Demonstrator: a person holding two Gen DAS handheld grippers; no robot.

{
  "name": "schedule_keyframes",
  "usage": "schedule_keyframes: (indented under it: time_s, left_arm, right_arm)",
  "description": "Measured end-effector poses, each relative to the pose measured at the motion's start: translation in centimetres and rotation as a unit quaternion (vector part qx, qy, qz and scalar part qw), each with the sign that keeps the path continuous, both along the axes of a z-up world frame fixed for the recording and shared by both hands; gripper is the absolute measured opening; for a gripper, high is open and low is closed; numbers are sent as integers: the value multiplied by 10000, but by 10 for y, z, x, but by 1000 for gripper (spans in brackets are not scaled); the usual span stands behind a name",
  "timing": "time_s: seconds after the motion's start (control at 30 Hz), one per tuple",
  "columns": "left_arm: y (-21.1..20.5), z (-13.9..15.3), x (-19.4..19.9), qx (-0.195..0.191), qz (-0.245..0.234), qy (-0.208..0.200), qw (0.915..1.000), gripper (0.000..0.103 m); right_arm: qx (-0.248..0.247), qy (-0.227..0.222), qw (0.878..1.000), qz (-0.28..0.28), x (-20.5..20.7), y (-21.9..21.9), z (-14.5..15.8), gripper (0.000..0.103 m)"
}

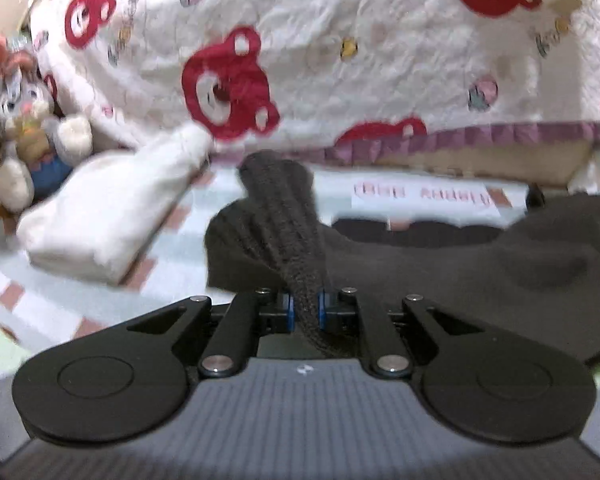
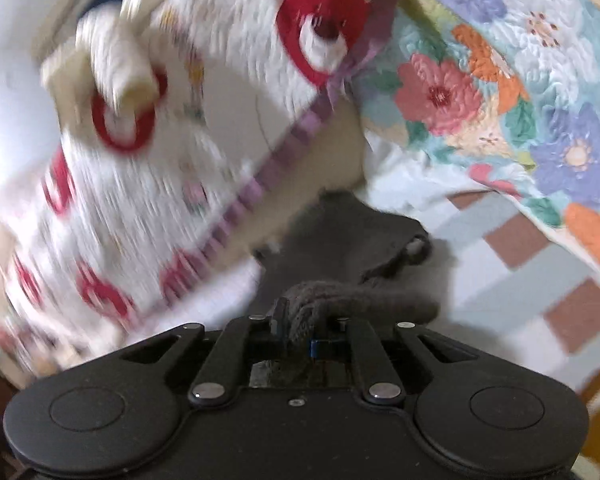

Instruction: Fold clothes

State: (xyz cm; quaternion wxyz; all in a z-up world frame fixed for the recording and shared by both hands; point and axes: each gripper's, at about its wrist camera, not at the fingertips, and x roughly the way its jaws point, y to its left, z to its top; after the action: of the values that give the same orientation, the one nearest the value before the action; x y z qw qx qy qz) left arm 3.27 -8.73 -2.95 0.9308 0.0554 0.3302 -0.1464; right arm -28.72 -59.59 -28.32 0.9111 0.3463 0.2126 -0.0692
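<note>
The left gripper (image 1: 305, 312) pinches a ribbed edge of the dark garment (image 1: 480, 276); the right gripper (image 2: 306, 334) is clamped on another bunched edge. The garment lies unfolded mid-bed on the checked sheet (image 1: 168, 256). A folded white item (image 1: 108, 216) rests toward the left edge, so folding appears barely begun.

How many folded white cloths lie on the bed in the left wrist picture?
1. The folded white cloth lies at the left on the checked sheet, beside the plush rabbit, apart from the dark garment. Others may be hidden outside the view.
</note>
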Motion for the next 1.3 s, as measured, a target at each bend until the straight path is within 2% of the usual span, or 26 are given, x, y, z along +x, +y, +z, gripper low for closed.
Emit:
schedule_keyframes:
  time_s: [0.1, 0.13, 0.17, 0.23, 0.3, 0.37, 0.43, 0.5, 0.53, 0.63, 0.7, 0.83, 0.9, 0.97, 1.03, 1.1, 1.17, 1.23, 1.3]
  left_arm:
    - [6, -42, 14, 17, 41, 791, 9969, 9]
    - [5, -52, 24, 70, -9, 939, 9956, 9]
    - [5, -61, 33, 122, -59, 1064, 9942, 9]
    - [5, -57, 68, 182, -152, 993, 9948, 9]
    - [1, -21, 112, 122, -154, 581, 9981, 9]
    - [7, 37, 142, -258, 1, -195, 9995, 9]
    - [19, 97, 155, -915, 203, -1009, 9905, 9]
    - [36, 129, 159, -1408, 374, -1471, 9783, 9]
    - [45, 141, 162, -1626, 456, -1630, 9721, 10]
    - [69, 121, 175, -1910, 663, -1165, 9724, 11]
    - [80, 72, 181, -1840, 758, -447, 9790, 11]
    - [90, -36, 177, -1204, 927, 471, 9873, 11]
    - [92, -87, 174, -925, 1060, 927, 9857, 11]
    - [99, -123, 171, -861, 1263, 1419, 9780, 9]
    - [105, -136, 168, -1031, 1269, 1435, 9761, 9]
    - [109, -128, 170, -1074, 1227, 1254, 9786, 9]
    - [113, -110, 173, -1274, 1245, 1018, 9787, 8]
    - [117, -83, 169, -1467, 1370, 525, 9782, 8]
    - [126, -53, 159, -1707, 1570, -115, 9727, 7]
  right_arm:
    - [156, 338, 9993, 64, 10, 2, -34, 12]
    - [196, 455, 9987, 90, 18, 1, -45, 12]
    - [140, 579, 9981, 144, 32, 0, -50, 12]
    - [137, 562, 9981, 218, 64, -13, -48, 11]
    - [113, 304, 9993, 199, 96, -27, -22, 11]
    - [-99, -243, 9994, 240, 116, -34, 30, 11]
    - [-600, -885, 9936, 358, 121, -22, 88, 11]
    - [-974, -1402, 9842, 474, 118, -8, 133, 10]
    - [-1085, -1492, 9816, 487, 116, -2, 144, 10]
    - [-1455, -1332, 9795, 404, 117, 11, 146, 10]
    - [-1619, -1000, 9811, 339, 123, 14, 127, 10]
    - [-1524, -274, 9873, 363, 147, 14, 75, 10]
    - [-1585, 130, 9861, 480, 161, 20, 49, 10]
    - [-1719, 487, 9818, 638, 170, 32, 27, 10]
    - [-1909, 804, 9746, 853, 172, 45, 15, 11]
    - [-2071, 952, 9691, 946, 173, 51, 15, 11]
    - [-2199, 990, 9658, 949, 175, 51, 22, 11]
    - [-2155, 932, 9687, 802, 183, 44, 40, 11]
    - [-2019, 853, 9733, 685, 192, 38, 55, 11]
